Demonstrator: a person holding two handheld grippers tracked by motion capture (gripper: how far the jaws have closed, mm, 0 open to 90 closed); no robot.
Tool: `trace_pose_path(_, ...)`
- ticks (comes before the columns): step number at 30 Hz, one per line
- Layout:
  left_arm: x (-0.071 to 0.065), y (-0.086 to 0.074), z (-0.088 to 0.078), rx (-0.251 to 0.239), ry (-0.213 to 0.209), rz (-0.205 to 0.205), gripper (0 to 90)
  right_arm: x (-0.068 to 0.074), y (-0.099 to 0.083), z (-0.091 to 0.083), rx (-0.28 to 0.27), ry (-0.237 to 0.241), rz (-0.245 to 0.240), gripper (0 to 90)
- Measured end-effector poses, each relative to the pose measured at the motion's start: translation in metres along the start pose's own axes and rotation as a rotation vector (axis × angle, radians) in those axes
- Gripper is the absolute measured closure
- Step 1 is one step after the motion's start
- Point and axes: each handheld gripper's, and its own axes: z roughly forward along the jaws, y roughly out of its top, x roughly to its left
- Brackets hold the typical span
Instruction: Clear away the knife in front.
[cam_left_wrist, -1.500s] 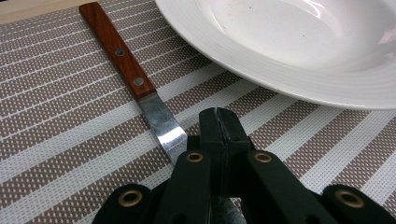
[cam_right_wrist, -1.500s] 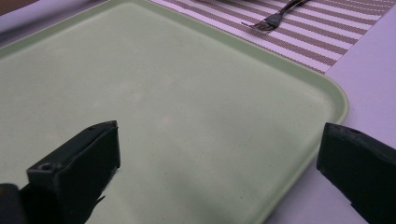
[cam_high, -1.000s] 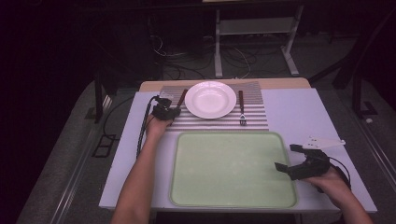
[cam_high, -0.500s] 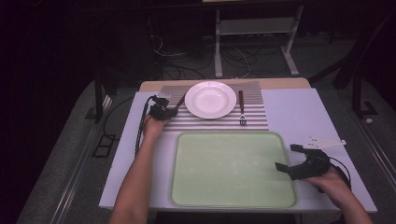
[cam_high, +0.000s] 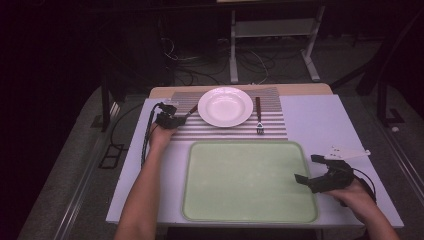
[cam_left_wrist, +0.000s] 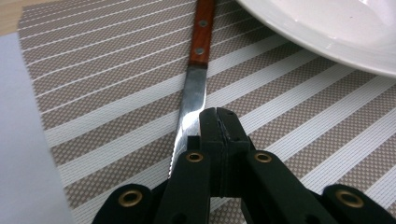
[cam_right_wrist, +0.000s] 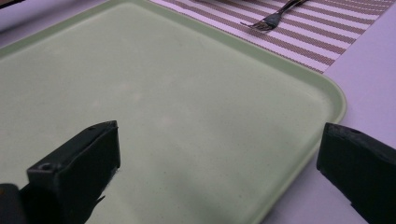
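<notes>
A knife with a reddish wooden handle (cam_left_wrist: 201, 42) lies on the striped placemat (cam_left_wrist: 93, 70), left of the white plate (cam_left_wrist: 327, 28). My left gripper (cam_left_wrist: 217, 121) is shut, its jaws pressed together right over the blade, which runs past their left side and under them; nothing shows between the pads. From above, the left gripper (cam_high: 172, 119) sits at the knife (cam_high: 191, 110) beside the plate (cam_high: 225, 106). My right gripper (cam_right_wrist: 219, 140) stands wide open and empty over the right edge of the green tray (cam_right_wrist: 163, 93); in the high view the right gripper (cam_high: 307, 170) hangs over the tray's (cam_high: 250, 180) right rim.
A fork (cam_high: 259, 116) lies on the placemat (cam_high: 225, 131) right of the plate, tines toward the tray; the fork (cam_right_wrist: 275, 18) is beyond the tray. The white tabletop (cam_high: 315, 120) extends to the right. Dark floor, cables and a stand lie behind the table.
</notes>
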Motion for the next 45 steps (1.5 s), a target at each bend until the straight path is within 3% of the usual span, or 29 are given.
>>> trace_pose_path(8,0.001,-0.001,-0.001,0.003,-0.003,-0.001,88.5,0.000,0.000,0.000,0.002,0.002,-0.002,0.0)
trace_pose_path(17,-0.001,0.006,-0.001,-0.024,-0.015,0.016,76.2,0.000,0.000,0.000,0.000,0.003,-0.002,0.0)
trace_pose_path(26,0.007,0.020,0.007,-0.026,0.010,-0.006,64.6,0.000,-0.001,-0.001,-0.002,0.005,0.000,0.0)
trace_pose_path(32,0.011,0.030,0.015,-0.020,0.015,-0.005,62.9,-0.001,-0.001,-0.001,-0.001,0.011,0.002,0.0)
trace_pose_path(45,0.006,0.048,0.037,0.020,0.013,0.027,65.0,-0.004,-0.002,-0.003,-0.008,0.019,0.015,0.0)
